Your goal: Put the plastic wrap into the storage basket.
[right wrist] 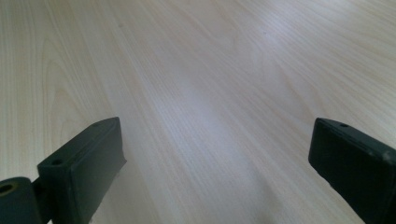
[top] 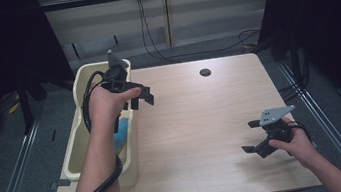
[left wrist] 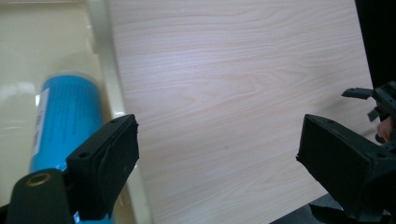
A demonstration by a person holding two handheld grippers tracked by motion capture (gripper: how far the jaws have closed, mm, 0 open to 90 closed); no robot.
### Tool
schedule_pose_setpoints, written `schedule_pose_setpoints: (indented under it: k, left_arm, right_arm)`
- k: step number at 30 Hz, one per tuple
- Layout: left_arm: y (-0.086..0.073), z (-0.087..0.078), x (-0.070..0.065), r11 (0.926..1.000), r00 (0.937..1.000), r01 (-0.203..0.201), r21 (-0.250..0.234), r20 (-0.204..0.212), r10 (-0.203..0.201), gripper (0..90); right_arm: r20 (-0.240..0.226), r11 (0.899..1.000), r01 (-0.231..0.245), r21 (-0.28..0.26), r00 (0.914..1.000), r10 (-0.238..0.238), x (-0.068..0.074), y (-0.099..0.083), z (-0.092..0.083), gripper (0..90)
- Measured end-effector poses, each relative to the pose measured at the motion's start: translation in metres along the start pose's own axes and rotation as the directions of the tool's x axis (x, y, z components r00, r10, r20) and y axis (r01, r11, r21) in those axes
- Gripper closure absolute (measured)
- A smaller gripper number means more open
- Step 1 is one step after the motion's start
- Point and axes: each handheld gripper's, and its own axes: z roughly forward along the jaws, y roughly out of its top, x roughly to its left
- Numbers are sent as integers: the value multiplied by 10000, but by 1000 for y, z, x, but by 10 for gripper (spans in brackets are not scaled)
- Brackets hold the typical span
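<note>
A blue cylinder with a white label (left wrist: 65, 121) lies inside a cream plastic bin (top: 86, 77) at the table's left edge; from above the blue cylinder (top: 122, 133) peeks out beside the person's left forearm. My left gripper (top: 139, 98) hovers over the bin's right rim, open, with nothing between its jaws; in its own view the left gripper (left wrist: 219, 158) looks down on the rim and the bare wood. My right gripper (top: 254, 137) rests low near the table's right front, open and empty; the right gripper (right wrist: 215, 172) faces bare tabletop.
The light wooden table (top: 197, 122) has a dark round hole (top: 205, 72) near its far edge. Black curtains flank both sides, and cables run along the floor behind. The right gripper also appears far off (left wrist: 373, 100) in the left gripper view.
</note>
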Motion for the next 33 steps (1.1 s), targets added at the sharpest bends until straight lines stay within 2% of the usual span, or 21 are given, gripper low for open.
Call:
schedule_pose_setpoints:
  k: [3, 7, 16, 19, 33]
  left_arm:
    - [4, 3, -9, 9993, 9994, -340, -175, 102, 342, 122]
    - [4, 12, -17, 9978, 9975, -665, 34, 260, 663, 119]
    - [4, 33, -37, 9937, 9917, -1117, 120, 657, 1107, 115]
    - [5, 37, -42, 9919, 9895, -1273, 1, 695, 1270, 115]
    - [0, 69, -56, 9819, 9761, -1886, 200, 1134, 1851, 112]
  right_arm:
    - [10, 10000, -61, -56, 10000, 61, -3, 0, 0, 31]
    - [-49, 10000, -42, 21, 10000, 42, -3, -1, 2, 31]
    - [12, 10000, 37, -19, 10000, -37, 0, 1, 0, 31]
    - [35, 9999, 120, -7, 9999, -120, 1, 1, 0, 31]
    - [84, 10000, 44, 35, 10000, -44, 0, -2, -1, 31]
